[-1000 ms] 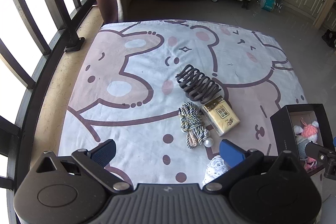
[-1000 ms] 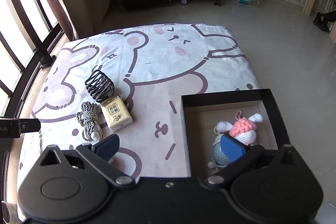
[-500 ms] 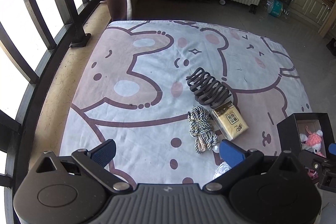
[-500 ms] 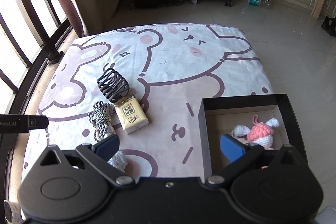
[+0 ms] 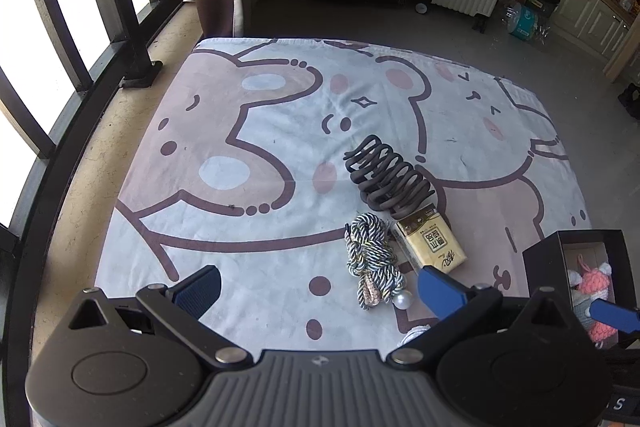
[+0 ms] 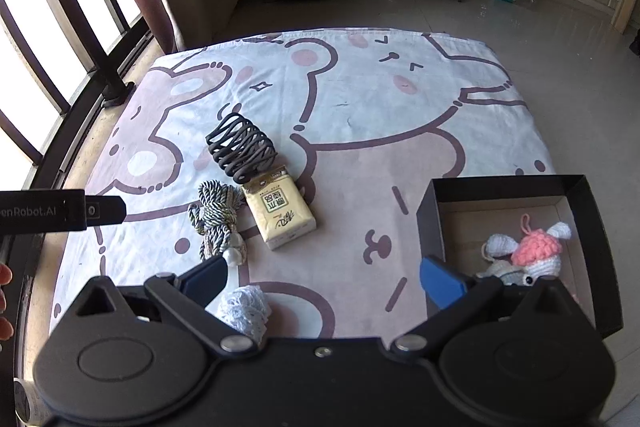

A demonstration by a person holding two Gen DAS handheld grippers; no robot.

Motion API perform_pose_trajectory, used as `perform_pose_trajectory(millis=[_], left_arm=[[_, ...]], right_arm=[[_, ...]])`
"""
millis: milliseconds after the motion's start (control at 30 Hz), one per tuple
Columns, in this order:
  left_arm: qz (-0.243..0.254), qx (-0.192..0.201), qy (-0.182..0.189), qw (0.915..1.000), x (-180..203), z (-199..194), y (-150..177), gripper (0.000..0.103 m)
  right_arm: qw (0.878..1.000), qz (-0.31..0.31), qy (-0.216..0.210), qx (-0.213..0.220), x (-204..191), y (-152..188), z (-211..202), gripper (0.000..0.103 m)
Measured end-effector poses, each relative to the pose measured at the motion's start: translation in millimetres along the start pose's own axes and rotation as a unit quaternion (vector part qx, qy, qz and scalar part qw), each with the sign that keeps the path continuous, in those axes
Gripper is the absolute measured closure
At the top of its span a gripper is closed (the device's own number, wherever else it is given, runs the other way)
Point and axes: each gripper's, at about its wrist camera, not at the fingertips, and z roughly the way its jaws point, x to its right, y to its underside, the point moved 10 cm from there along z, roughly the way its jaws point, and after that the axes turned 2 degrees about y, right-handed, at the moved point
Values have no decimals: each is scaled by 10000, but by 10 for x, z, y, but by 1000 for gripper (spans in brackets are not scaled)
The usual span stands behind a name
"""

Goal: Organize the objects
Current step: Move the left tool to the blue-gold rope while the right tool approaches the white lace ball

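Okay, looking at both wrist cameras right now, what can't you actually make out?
- White knit item: right wrist view, near half behind the right gripper; left view shows only a sliver.
- Black box: left view, cut by the frame edge.
- Grey crochet piece: right view, partly behind the blue fingertip.

The far and left portions of the bear-printed cloth surface [image 6: 400, 115] are unobstructed. Three objects cluster centrally, touching or nearly so: a dark wavy claw hair clip [image 6: 241, 148], a yellow tissue packet [image 6: 280, 213] and a coiled striped rope [image 6: 216, 219]. A white knitted item [image 6: 244, 309] lies near the front. Bare cloth separates the cluster from the walls of the black open box [image 6: 430, 223], which partly enclose a pink-and-white crocheted toy [image 6: 536, 249].
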Motion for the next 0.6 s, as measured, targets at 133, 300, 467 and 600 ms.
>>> perform_pose_trajectory(millis=[133, 300, 467, 600], left_arm=[[116, -102, 8, 9999, 71, 133, 20, 0], [210, -209, 19, 9996, 142, 293, 35, 0], [158, -344, 111, 9992, 206, 454, 46, 1], [47, -418, 230, 9988, 255, 565, 60, 3]], right_arm=[[9997, 167, -85, -134, -31, 89, 121, 0], [9987, 379, -185, -297, -54, 204, 251, 0], [9976, 520, -214, -403, -59, 290, 354, 0], [9970, 633, -249, -368, -52, 304, 408, 0]])
